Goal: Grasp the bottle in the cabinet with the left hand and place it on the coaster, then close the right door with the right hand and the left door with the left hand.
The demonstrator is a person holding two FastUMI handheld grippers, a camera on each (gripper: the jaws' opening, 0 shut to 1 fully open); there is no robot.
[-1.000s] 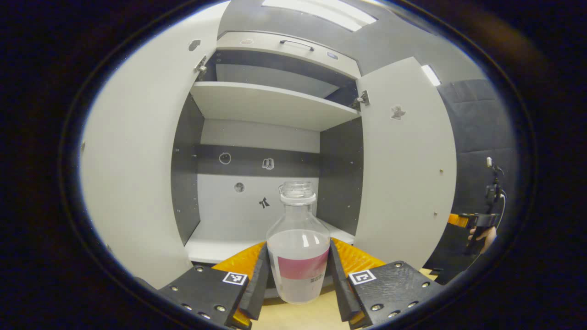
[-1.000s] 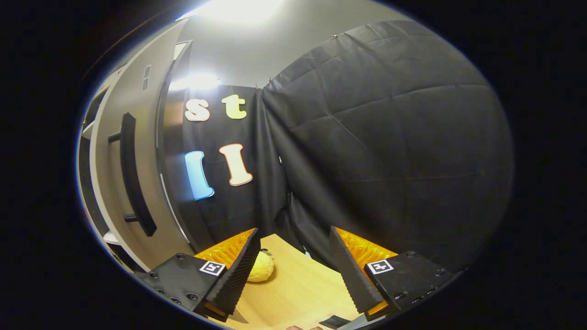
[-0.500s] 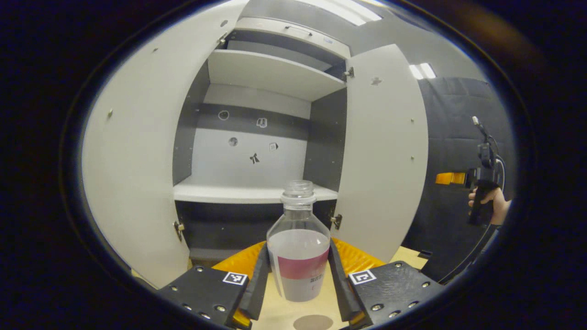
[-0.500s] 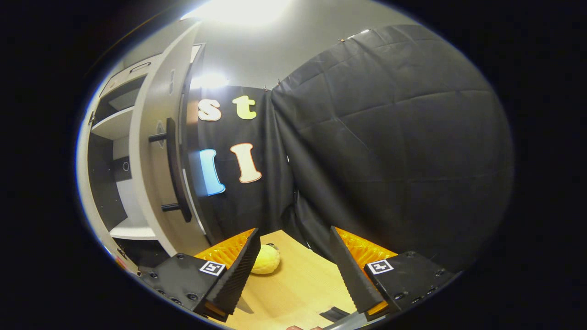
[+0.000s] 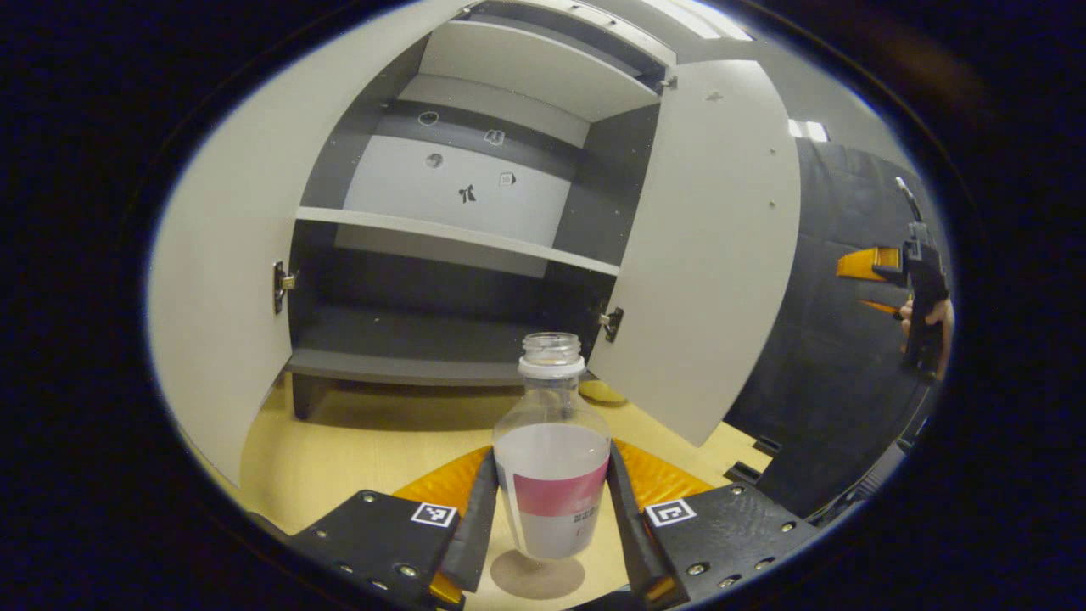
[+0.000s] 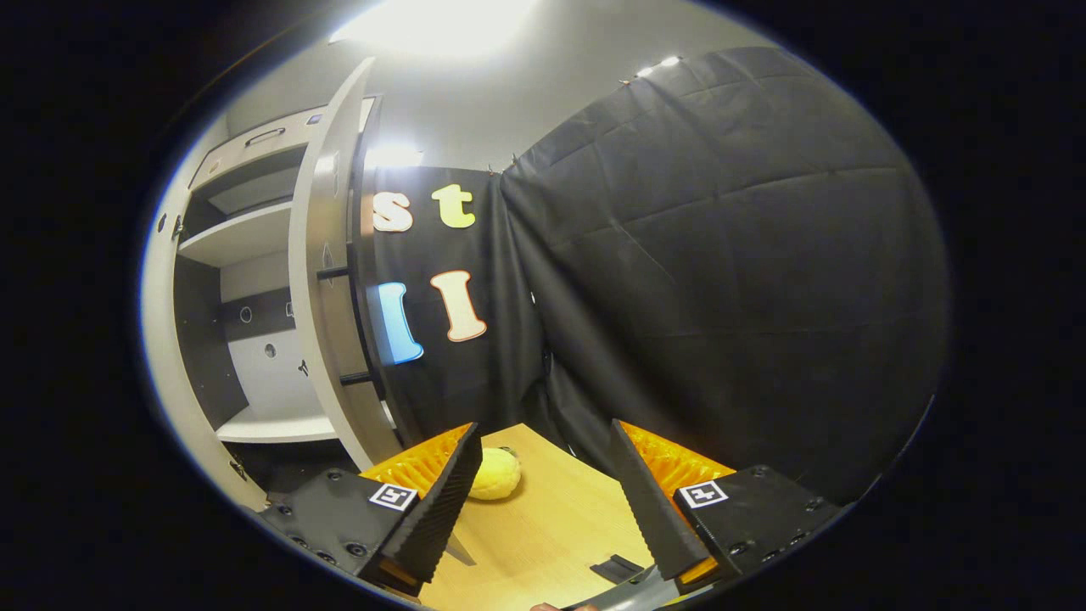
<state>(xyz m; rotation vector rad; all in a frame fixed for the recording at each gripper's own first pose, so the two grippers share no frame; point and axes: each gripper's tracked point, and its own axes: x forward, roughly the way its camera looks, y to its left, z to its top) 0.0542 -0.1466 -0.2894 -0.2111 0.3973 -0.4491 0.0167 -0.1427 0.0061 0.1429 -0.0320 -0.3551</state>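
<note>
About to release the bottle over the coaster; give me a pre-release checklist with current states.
1. Left gripper shut on the clear plastic bottle with pink label: ok.
2. Bottle upright: ok.
3. Bottle over the round brown coaster: ok.
4. Bottle base touching coaster: cannot tell.
5. Right gripper open, free for the white right cabinet door: ok.
6. Yellow round object on the wooden table clear of door swing: cannot tell.
</note>
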